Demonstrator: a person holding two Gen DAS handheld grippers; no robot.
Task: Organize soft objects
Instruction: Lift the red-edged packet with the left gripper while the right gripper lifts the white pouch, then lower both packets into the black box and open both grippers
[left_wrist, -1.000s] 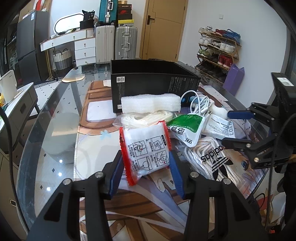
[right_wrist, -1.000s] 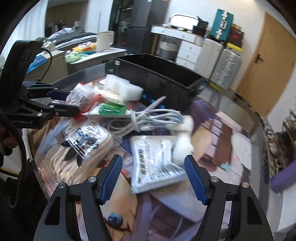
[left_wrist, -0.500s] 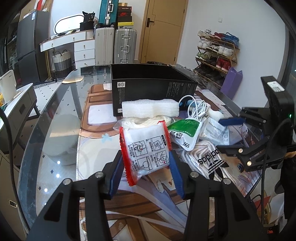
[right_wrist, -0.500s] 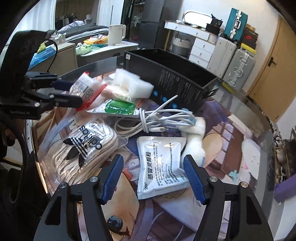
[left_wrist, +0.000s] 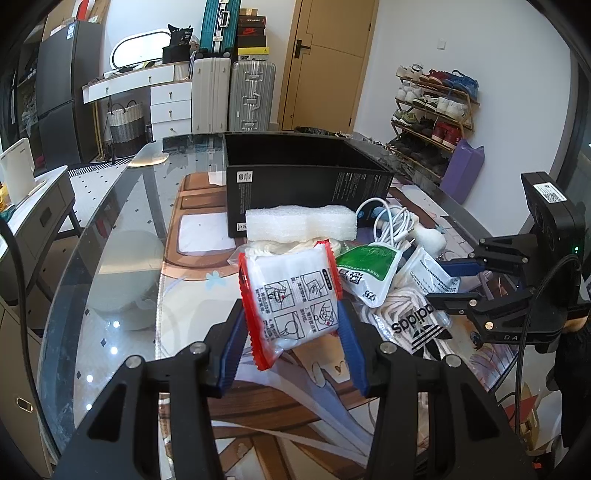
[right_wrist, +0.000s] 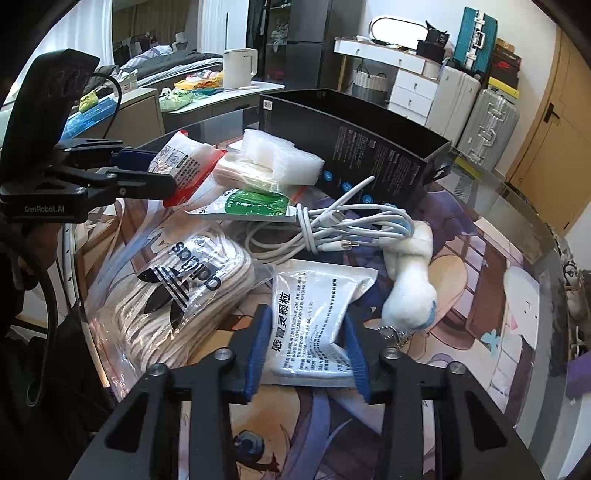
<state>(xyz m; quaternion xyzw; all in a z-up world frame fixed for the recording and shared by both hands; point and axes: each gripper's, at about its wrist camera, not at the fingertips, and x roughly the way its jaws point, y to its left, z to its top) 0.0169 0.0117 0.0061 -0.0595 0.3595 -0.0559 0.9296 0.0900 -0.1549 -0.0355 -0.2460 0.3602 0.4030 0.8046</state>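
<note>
My left gripper (left_wrist: 291, 339) is shut on a white packet with red edges (left_wrist: 291, 295) and holds it tilted just above the table mat. The right wrist view has that left gripper (right_wrist: 159, 170) and packet (right_wrist: 188, 162) at the left. My right gripper (right_wrist: 306, 354) points down at a white sachet with printed text (right_wrist: 314, 306); its jaws are closing, and the blue pads press the sachet's sides so it buckles. From the left wrist view the right gripper (left_wrist: 439, 282) is at the right, over the pile. An open black box (left_wrist: 306, 184) stands behind the pile.
The pile on the mat holds a white foam block (left_wrist: 301, 221), a green sachet (left_wrist: 365, 273), a clear bag of laces (right_wrist: 177, 295), a coiled white cable (right_wrist: 332, 225) and a white plush toy (right_wrist: 410, 291). The glass table's edge (left_wrist: 74, 295) curves at the left.
The right gripper's jaws have come together around the white sachet, which now buckles between the pads. The left gripper still holds the red-edged packet in the same place.
</note>
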